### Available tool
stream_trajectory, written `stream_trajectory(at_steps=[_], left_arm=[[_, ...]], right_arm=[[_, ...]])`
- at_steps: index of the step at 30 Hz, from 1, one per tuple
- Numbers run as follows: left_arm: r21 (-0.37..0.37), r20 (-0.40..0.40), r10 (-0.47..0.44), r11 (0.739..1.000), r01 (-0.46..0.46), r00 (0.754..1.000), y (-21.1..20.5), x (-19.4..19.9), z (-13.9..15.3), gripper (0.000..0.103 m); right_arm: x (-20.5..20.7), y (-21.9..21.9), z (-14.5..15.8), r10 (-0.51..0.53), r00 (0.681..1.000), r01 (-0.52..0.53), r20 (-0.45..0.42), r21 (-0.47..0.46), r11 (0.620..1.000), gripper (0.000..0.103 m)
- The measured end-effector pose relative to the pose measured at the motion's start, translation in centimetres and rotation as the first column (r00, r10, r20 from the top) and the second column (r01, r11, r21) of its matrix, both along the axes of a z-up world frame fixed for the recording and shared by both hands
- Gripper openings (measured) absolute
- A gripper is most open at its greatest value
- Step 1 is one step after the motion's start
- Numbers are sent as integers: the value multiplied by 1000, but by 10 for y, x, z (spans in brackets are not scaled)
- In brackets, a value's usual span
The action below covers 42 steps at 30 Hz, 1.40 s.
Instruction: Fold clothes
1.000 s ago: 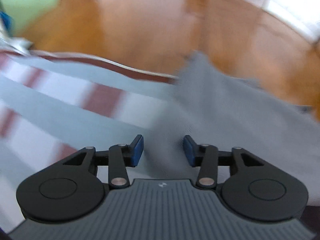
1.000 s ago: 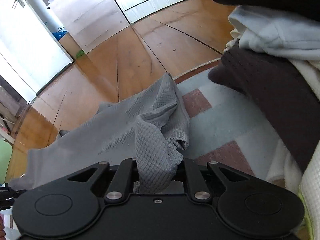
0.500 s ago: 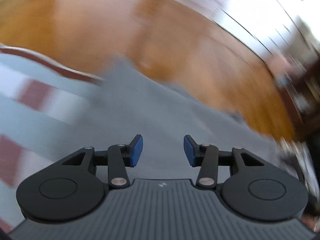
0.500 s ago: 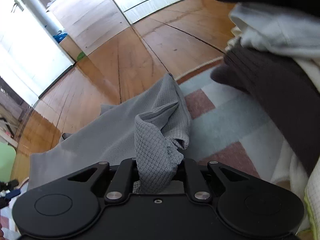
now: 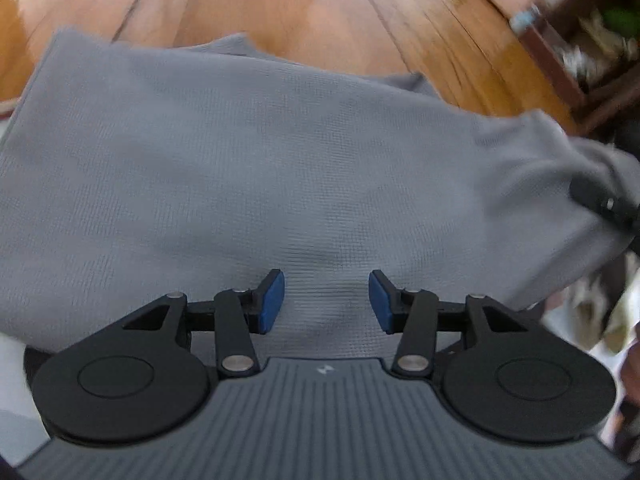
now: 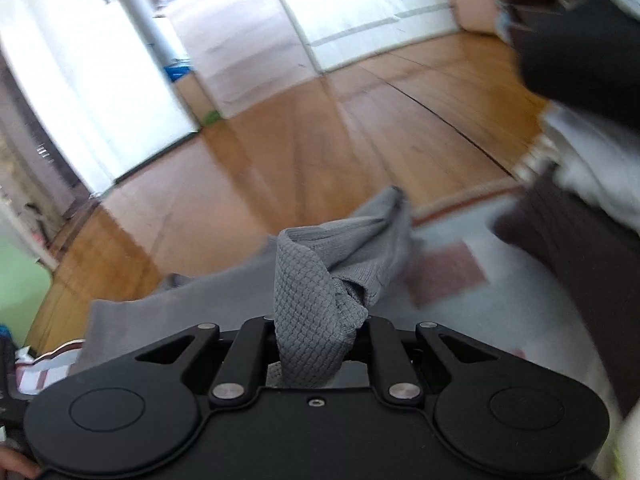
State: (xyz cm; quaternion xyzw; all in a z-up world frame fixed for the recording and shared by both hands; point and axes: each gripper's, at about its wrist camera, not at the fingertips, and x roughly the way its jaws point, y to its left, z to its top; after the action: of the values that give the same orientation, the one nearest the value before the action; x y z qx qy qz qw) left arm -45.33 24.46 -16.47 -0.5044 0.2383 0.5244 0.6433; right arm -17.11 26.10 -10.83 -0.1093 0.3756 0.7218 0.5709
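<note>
A: Blue pads [image 5: 271, 301] spread wide on the left gripper [image 5: 326, 302], nothing between them, low over the grey garment [image 5: 248, 160]. Right gripper [image 6: 316, 344] clamped tight on a bunched edge of that same cloth.

B: Reason for the split?

A: Probably one end anchored and lifted by the right, the left free to take a second hold. Looks like an early stage: cloth spread out, no crease made yet.

B: Whereabouts of the garment?

A: Laid flat, partly on the wooden floor [image 5: 304, 4], partly on the checked rug [image 6: 452, 276]. One end raised off it into the right grip, visible at the far right of the left view too. Pile of dark and white clothes [image 6: 568, 232] just beside it on the rug.

B: Anything different from a second ago?

A: Left view swung round: then rug and a cloth corner ahead, now the broad grey panel filling the frame. Same open gap between the pads. Right grip unchanged, but raised, with more room and less floor in sight.
</note>
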Motion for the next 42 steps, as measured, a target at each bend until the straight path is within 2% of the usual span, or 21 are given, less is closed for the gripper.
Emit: stream_trajectory(at_steps=[2,5,7,9,11,14,16,18,20,24,28,34,35,36,37,38,39,40,41,42], left_arm=[[55,70,83,995,-87,994,-4,-37,14,46],[135,121,184,970,-200,975,-14,-92,27,47],[166,193,184,962,-217,964,-23,-125,28,47],[183,339,173,952,-245,925,-32,-154,23,47],[181,416,203,937,-300,886,-39,-168,19,48],[117,470,269,925,-361,841,-39,-182,-1,50],[55,470,307,926,-374,828,-34,-184,-12,52],[16,425,335,926,-376,841,-30,-183,-21,52],[-22,383,367,921,-389,848,-28,-182,-28,52],[-33,442,386,909,-415,810,-30,-185,-29,52],[-16,444,382,908,-419,810,-32,-191,-25,54],[-44,383,429,893,-448,818,-43,-202,-23,54],[-31,400,428,890,-454,811,-47,-204,-20,54],[-7,427,423,885,-465,799,-53,-207,-16,54],[21,442,411,884,-468,797,-57,-210,-10,54],[49,456,399,881,-470,796,-61,-213,-4,54],[76,454,384,882,-465,804,-64,-214,1,54],[91,445,372,886,-454,815,-64,-211,4,54],[105,435,360,890,-443,825,-63,-209,7,57],[98,423,349,900,-425,836,-58,-203,6,60]], right_arm=[[-21,9,12,61,998,-61,-2,32,998,15],[-64,24,28,176,984,-176,10,71,982,15],[-98,36,37,259,966,-259,15,73,963,15],[-133,47,42,336,942,-335,-7,45,941,15],[-175,54,42,435,900,-434,-33,35,900,15],[-237,55,22,551,835,-550,-10,23,835,15],[-271,53,-1,597,802,-597,29,-13,802,15],[-293,49,-27,617,784,-615,65,-57,787,15],[-299,43,-43,628,775,-624,69,-75,778,15],[-297,35,-45,648,757,-645,86,-61,762,15],[-302,35,-34,653,750,-652,103,-53,757,15],[-323,27,-41,668,736,-657,111,-125,744,33],[-320,24,-39,673,734,-663,92,-121,739,34],[-311,23,-34,665,747,-659,21,-116,743,36],[-296,23,-30,643,761,-649,-88,-110,753,40],[-281,23,-26,611,765,-637,-203,-105,763,55],[-265,22,-22,588,761,-629,-275,-92,772,62],[-250,21,-18,570,753,-622,-329,-75,779,62],[-237,18,-14,564,759,-611,-325,-58,790,62],[-225,15,-10,570,777,-600,-267,-42,799,62]])
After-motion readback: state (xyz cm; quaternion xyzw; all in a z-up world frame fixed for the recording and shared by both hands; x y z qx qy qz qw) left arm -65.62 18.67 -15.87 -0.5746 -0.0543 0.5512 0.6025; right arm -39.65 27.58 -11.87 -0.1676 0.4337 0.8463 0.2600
